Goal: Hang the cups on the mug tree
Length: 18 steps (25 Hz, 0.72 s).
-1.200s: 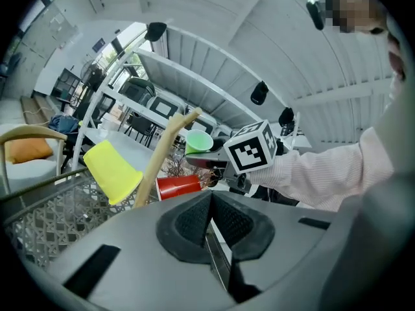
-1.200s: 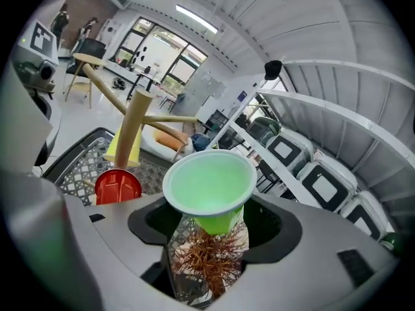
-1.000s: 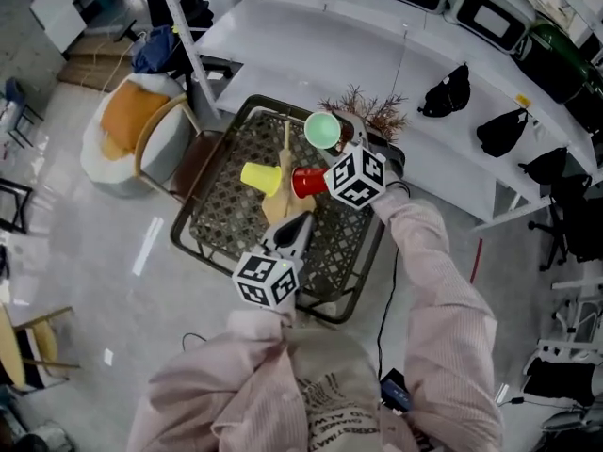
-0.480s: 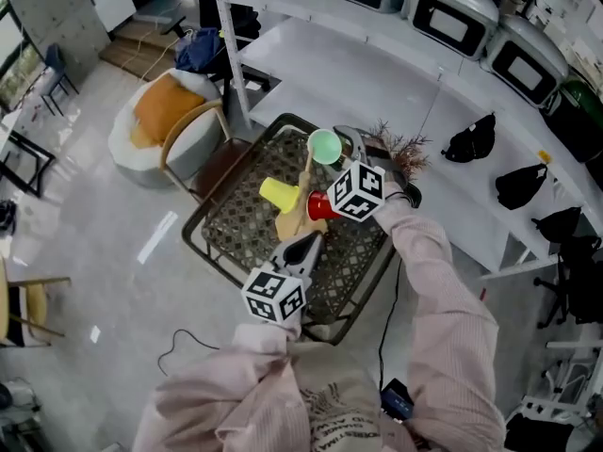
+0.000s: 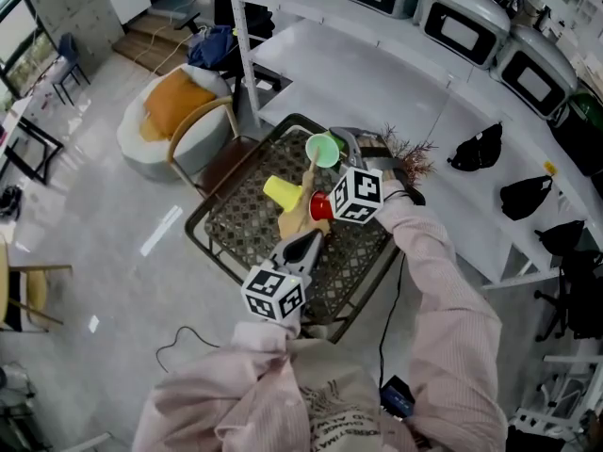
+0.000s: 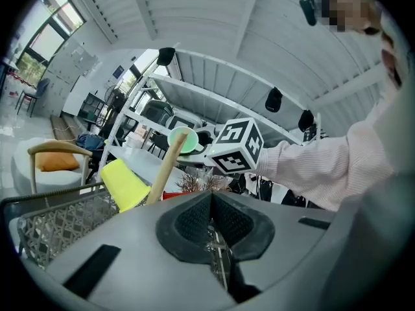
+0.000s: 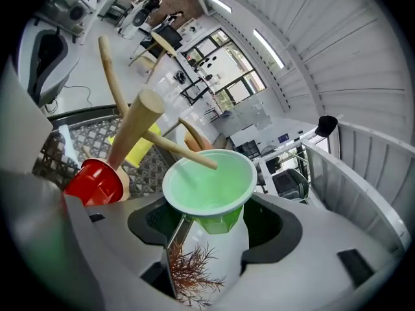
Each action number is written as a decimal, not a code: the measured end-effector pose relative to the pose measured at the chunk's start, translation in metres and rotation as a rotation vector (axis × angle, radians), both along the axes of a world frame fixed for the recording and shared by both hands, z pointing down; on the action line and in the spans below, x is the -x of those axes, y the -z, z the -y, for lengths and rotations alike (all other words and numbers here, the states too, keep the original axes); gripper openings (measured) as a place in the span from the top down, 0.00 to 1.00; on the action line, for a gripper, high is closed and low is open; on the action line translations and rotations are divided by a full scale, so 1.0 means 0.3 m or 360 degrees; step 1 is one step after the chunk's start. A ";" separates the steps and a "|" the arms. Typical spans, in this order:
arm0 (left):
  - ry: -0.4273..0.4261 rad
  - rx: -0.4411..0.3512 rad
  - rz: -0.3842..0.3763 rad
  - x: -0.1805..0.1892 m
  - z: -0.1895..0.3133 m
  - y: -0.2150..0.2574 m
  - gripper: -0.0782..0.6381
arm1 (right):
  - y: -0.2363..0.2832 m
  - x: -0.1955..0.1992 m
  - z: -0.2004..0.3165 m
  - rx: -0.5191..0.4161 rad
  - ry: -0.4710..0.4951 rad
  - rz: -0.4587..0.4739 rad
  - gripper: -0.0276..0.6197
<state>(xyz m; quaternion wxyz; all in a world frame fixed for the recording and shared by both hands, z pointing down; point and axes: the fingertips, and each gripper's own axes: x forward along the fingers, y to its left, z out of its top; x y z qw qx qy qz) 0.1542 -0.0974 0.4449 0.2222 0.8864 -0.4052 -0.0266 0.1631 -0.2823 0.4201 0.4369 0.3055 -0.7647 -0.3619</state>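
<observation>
The green cup (image 7: 207, 186) hangs in the air above the far side of the bench (image 5: 236, 234). Its base sits between the jaws of the right hand-held gripper (image 7: 214, 229), which are clamped on it at a wide spread. Its open mouth faces back along the jaws.

The tip of one slanting peg (image 7: 181, 151) of the mug tree (image 7: 133, 135) lies across that mouth, by the near rim. Whether the tip is already inside the cup or just short of it I cannot tell. The peg's long axis runs from the trunk up towards the cup. As I judge it, the coming move means lining up the cup's axis with the peg and sliding it on.

A red cup (image 5: 320, 205) and a yellow cup (image 5: 281, 192) already hang lower on the tree, towards the near edge.

The left hand-held gripper (image 6: 211, 199) is farther off at the near edge, with its jaws closed together on nothing.
</observation>
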 end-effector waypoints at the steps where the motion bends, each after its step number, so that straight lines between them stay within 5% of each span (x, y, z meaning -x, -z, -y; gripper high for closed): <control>1: 0.0005 -0.0001 0.0000 0.000 -0.001 0.001 0.89 | 0.000 0.001 -0.003 -0.0007 0.0009 -0.0008 0.51; 18: 0.0072 -0.0011 -0.0008 0.008 -0.029 0.012 0.89 | 0.009 0.058 -0.075 -0.0169 0.0163 -0.0148 0.51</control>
